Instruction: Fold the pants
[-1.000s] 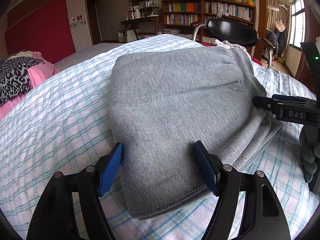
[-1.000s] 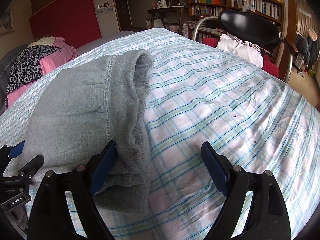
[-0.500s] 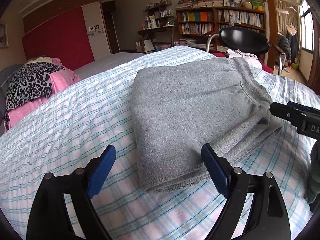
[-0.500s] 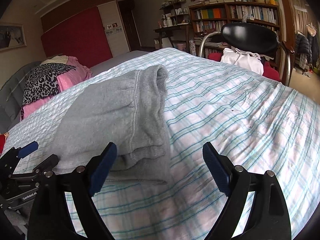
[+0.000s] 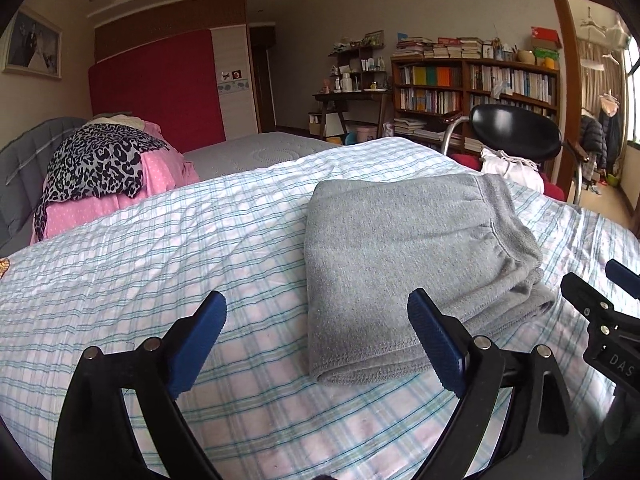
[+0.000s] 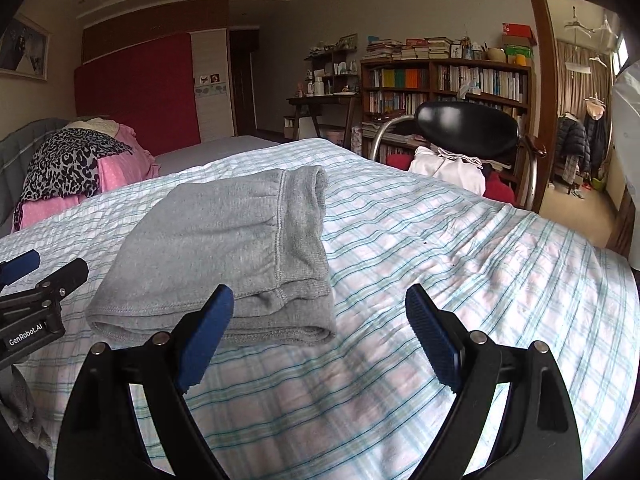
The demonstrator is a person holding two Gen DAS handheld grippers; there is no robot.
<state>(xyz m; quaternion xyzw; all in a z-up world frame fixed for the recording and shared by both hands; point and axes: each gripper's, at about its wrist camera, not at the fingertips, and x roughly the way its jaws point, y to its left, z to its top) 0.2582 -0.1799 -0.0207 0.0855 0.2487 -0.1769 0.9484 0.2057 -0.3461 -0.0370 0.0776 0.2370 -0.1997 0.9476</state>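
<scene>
Grey sweatpants [image 5: 408,256] lie folded in a thick rectangular stack on the plaid bedsheet [image 5: 160,264], waistband to the right. They also show in the right wrist view [image 6: 224,248]. My left gripper [image 5: 316,340] is open and empty, held above the bed just before the stack's near left corner. My right gripper [image 6: 320,332] is open and empty, before the stack's near right corner. Each gripper shows at the edge of the other's view, the right one [image 5: 600,312] and the left one [image 6: 36,292].
A pink and leopard-print pile of bedding [image 5: 100,168] lies at the far left. A black chair [image 5: 516,136] with white cloth stands beyond the bed's far side, before a bookshelf [image 5: 472,84]. Bare sheet extends right of the pants [image 6: 480,264].
Both grippers have pulled back and up from the folded pants. The left fingers no longer straddle the stack's edge. The pants stay still on the bed.
</scene>
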